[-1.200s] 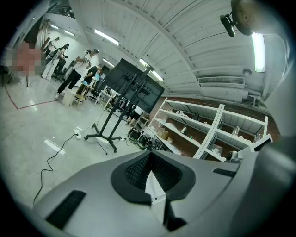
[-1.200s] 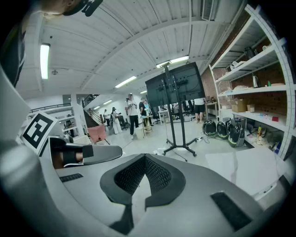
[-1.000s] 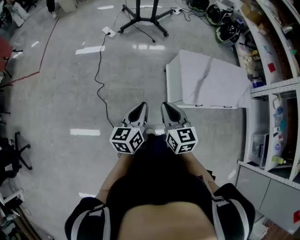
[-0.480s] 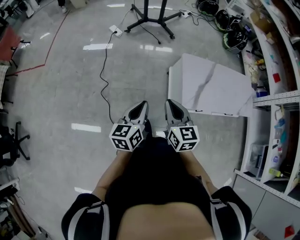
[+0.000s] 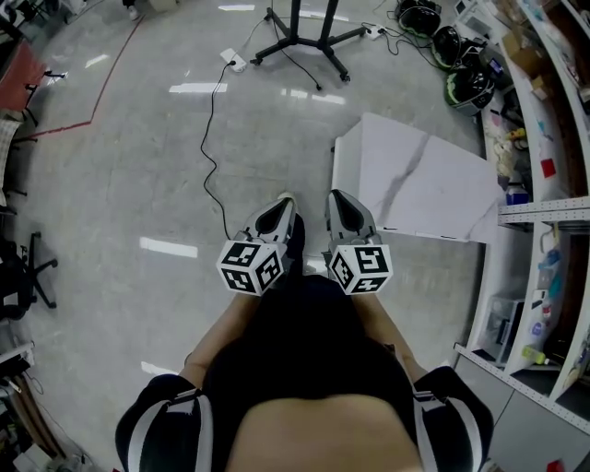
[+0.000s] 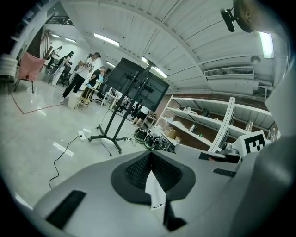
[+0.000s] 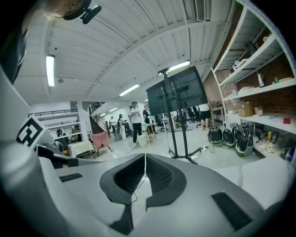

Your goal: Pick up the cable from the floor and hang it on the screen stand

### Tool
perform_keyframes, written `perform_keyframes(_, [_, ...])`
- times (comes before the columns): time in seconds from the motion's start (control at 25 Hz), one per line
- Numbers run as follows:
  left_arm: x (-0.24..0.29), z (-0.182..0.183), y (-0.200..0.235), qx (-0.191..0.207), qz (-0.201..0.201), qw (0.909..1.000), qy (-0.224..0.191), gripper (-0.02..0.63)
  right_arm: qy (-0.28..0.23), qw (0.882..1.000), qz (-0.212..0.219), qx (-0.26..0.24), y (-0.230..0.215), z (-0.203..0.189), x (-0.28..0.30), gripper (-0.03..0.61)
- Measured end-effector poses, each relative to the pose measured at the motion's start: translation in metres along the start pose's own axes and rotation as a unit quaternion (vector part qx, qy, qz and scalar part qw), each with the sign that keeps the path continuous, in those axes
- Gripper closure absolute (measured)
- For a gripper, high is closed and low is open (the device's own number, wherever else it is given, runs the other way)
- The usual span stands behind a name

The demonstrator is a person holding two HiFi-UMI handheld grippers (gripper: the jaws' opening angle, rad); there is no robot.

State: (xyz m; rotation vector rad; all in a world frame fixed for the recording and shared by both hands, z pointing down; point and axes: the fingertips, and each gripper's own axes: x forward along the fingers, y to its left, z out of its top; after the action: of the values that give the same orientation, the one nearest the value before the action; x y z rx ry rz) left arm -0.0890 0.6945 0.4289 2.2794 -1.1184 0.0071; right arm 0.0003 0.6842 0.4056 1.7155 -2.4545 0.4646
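**On floor ahead: cable down, both claws closed and empty**

Head view: left gripper [image 5: 284, 205] and right gripper [image 5: 334, 198] are held side by side, not touching, both pointing toward the screen stand [image 5: 300, 37]. Each gripper's own view shows its jaws together with nothing between them. Black cable [image 5: 210, 138] lies on the grey floor, snaking from a white power strip [image 5: 230, 60] beside the stand's base to just left of the left gripper. White slab [image 5: 415, 180] lies right of the right gripper.

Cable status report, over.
Left gripper and right gripper shut, empty. Cable on floor, ahead-left. Screen stand beyond. White block right; path looks open.
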Motion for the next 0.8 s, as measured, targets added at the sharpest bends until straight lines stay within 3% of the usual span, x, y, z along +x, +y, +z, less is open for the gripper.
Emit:
perform_keyframes(0.28, [0.061, 0.020, 0.016, -0.014, -0.003, 0.9999, 0.003, 0.607, 0.010, 1.000, 0.011, -0.007, -0.034, 0.017, 0.051, 0.552])
perform_keyframes(0.8, [0.165, 0.101, 0.080, -0.033, 0.018, 0.9993, -0.004, 0.607, 0.037, 0.999, 0.028, -0.008, -0.083, 0.067, 0.179, 0.552])
